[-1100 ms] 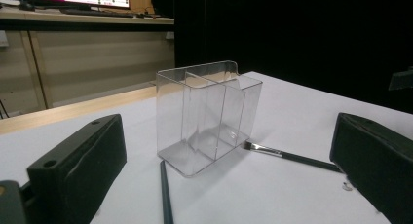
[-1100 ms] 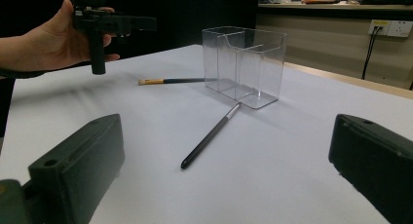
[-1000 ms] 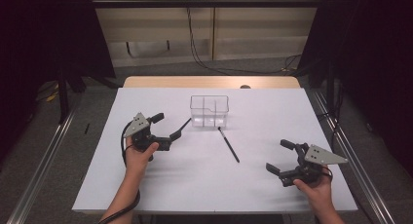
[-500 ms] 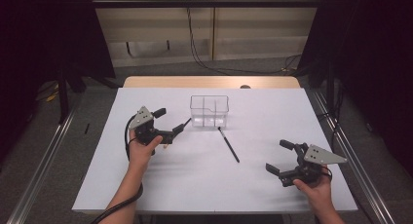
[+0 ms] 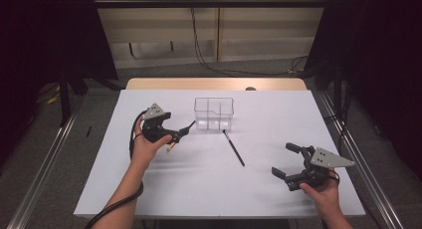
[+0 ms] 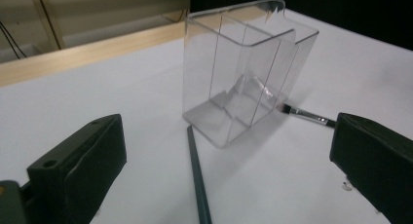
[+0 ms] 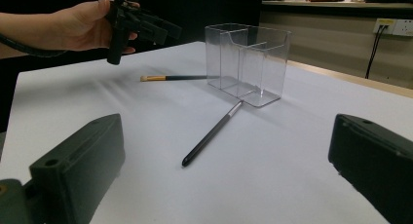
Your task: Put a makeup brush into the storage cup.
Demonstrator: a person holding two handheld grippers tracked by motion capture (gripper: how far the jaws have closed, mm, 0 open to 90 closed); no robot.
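Left gripper (image 5: pixel 175 134): jaws spread, nothing held, poised over a green brush (image 6: pixel 197 177) with a pale tip (image 7: pixel 145 78), lying flat on the white table (image 5: pixel 199 189), one end just beside the clear organiser (image 5: pixel 214 113). Organiser: transparent, upright, divided into compartments, near the table's far middle. Black brush (image 5: pixel 234 148): slim, dark handle, silver ferrule, flat on the table, bristle end touching or nearly touching the organiser's base. Right gripper (image 5: pixel 288 162): jaws apart, empty, well away at the near right.
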